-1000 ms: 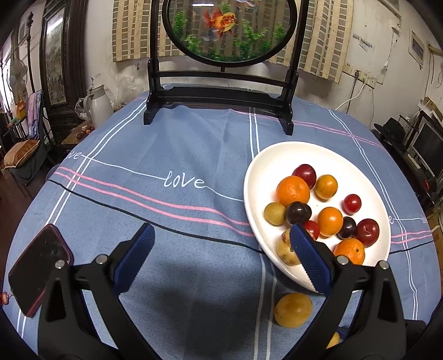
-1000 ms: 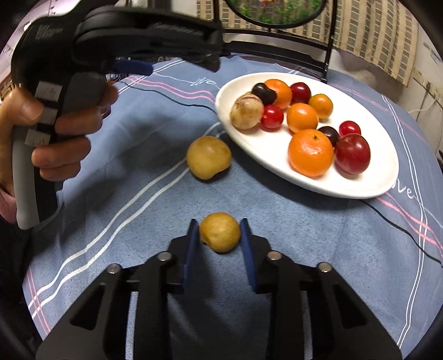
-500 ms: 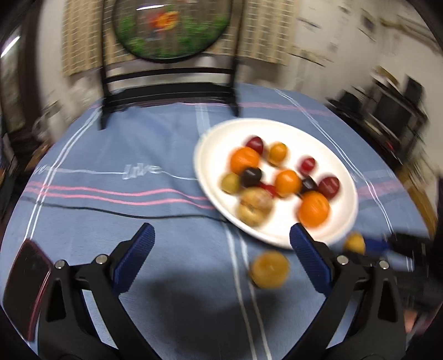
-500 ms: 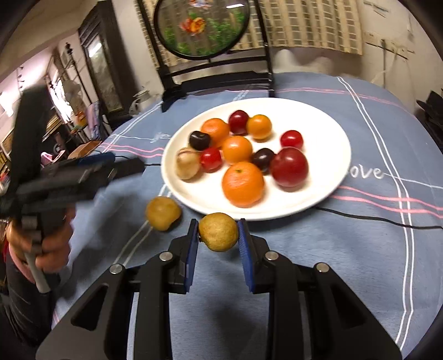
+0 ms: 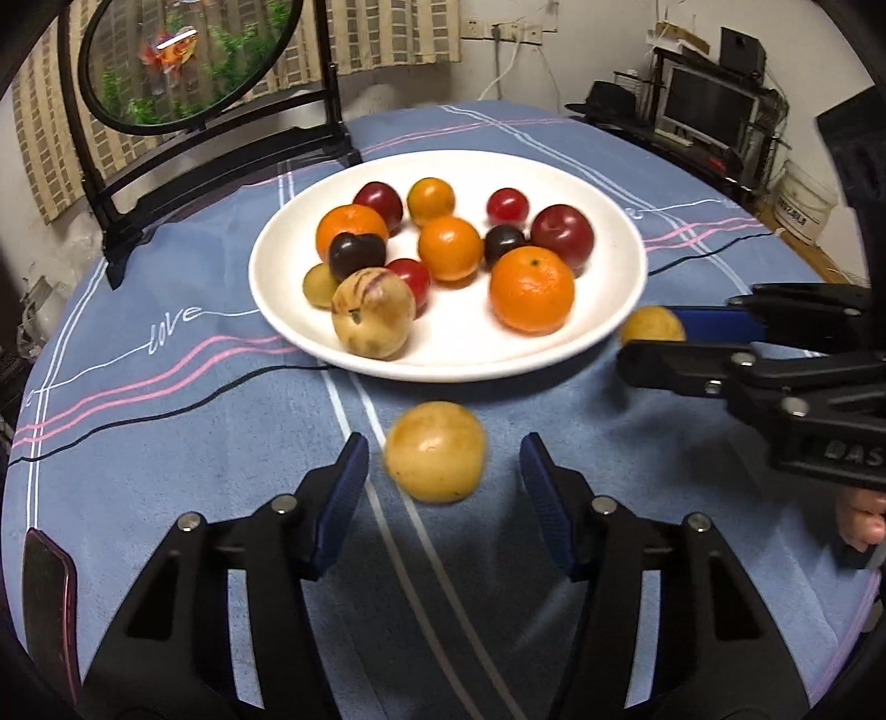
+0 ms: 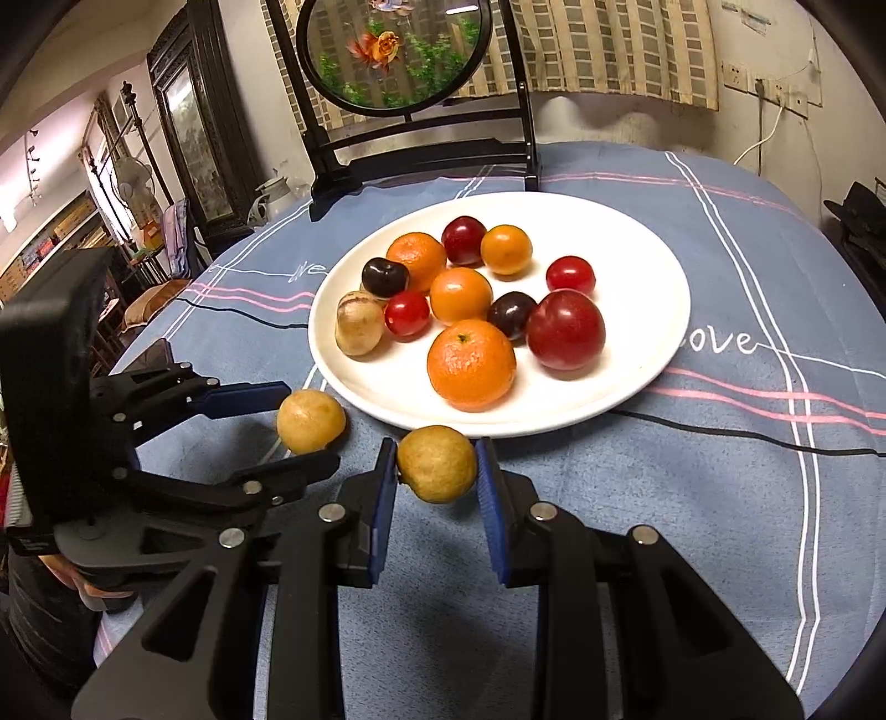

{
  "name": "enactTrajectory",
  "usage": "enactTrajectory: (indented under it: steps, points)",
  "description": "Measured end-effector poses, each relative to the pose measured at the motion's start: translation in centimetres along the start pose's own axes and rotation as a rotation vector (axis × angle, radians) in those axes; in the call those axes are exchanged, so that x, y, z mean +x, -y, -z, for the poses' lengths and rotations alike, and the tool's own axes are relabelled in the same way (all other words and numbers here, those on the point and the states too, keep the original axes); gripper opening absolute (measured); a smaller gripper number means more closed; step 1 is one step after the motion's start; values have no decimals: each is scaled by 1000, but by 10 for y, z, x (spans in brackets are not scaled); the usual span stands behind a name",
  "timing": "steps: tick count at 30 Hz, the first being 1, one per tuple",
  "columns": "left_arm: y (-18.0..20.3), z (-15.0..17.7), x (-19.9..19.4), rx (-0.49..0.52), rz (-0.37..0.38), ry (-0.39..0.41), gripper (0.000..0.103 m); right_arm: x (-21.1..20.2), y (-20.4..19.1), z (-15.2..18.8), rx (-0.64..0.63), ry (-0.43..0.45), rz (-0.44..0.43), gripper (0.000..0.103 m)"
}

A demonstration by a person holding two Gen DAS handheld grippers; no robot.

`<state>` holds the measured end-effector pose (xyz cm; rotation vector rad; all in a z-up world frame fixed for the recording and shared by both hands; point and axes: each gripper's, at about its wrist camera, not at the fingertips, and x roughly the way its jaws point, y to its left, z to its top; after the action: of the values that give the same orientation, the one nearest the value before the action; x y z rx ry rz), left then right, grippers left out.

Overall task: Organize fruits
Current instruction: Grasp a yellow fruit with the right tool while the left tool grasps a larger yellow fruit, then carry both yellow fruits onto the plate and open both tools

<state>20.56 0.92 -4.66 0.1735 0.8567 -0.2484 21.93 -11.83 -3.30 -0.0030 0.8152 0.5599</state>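
Blue striped tablecloth (image 5: 194, 443) now fills my left view: my left gripper (image 5: 443, 471) has swung in, jaws spread around the loose yellow fruit (image 5: 434, 451). My right gripper (image 6: 436, 476) still clamps another fruit (image 6: 436, 462) at the plate's (image 6: 637, 387) six o'clock rim, ready for plating.

A round goldfish screen (image 6: 394, 52) stands before checked curtains (image 6: 614, 50) — a dark cabinet (image 6: 202, 144) beside.

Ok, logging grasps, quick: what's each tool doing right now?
Left tool: open, fingers either side of a yellow fruit on the cloth.
Right tool: closed on another yellow fruit.
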Motion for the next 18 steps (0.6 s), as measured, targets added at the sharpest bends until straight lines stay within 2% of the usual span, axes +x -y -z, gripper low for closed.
enactTrajectory:
  steps: [3,6,14,18]
  points:
    - [-1,2,3,-12,-5,-1,54,0,-1,1,-9,-2,6,29]
    - [-3,2,5,-17,1,-7,39,1,-1,2,-14,-6,14,29]
    - [-3,1,8,-7,-10,-1,38,-1,0,1,-12,2,20,29]
    - [-9,2,-1,-54,62,2,38,-1,-1,1,-16,4,19,29]
